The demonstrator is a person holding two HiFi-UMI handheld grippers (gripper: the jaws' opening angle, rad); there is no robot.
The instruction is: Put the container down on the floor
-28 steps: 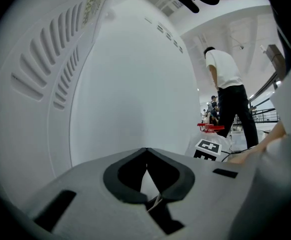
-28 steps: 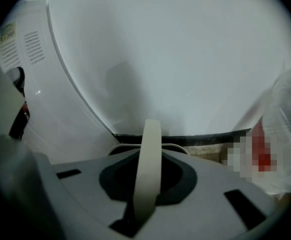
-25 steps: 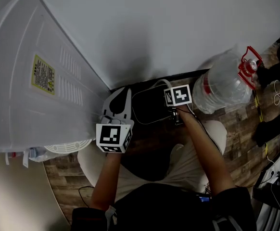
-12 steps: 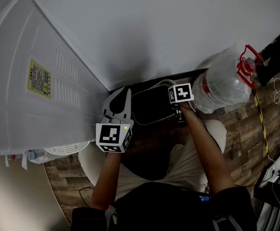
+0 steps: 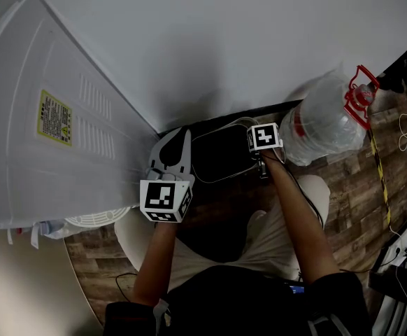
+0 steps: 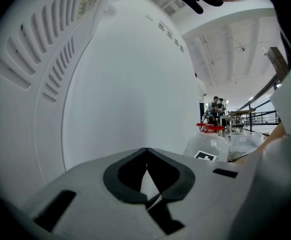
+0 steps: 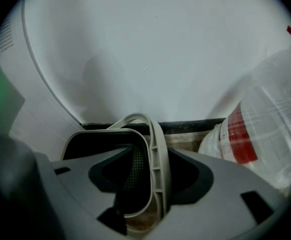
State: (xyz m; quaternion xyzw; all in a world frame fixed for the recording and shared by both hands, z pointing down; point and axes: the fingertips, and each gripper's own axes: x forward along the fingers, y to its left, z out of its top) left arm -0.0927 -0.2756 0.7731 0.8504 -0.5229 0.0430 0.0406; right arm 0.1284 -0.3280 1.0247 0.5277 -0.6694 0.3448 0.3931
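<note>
By the wall (image 5: 259, 54), the container (image 5: 221, 156) sits just below the right gripper (image 5: 261, 168). The gripper's jaws have just been opening and now stand apart astride the upright handle (image 7: 158, 149).

This looks like a corner of a large open workspace, not a home: right of the white vented appliance (image 5: 56, 138) a big water jug (image 5: 322, 121) sits on wood-pattern floor (image 5: 357, 208) near loose cables (image 5: 405, 130), with railings (image 6: 265, 115) and distant people (image 6: 216, 104) beyond.

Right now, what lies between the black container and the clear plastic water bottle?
Head view: the right tongs, jaws just opening, the container's beige handle between them.
</note>
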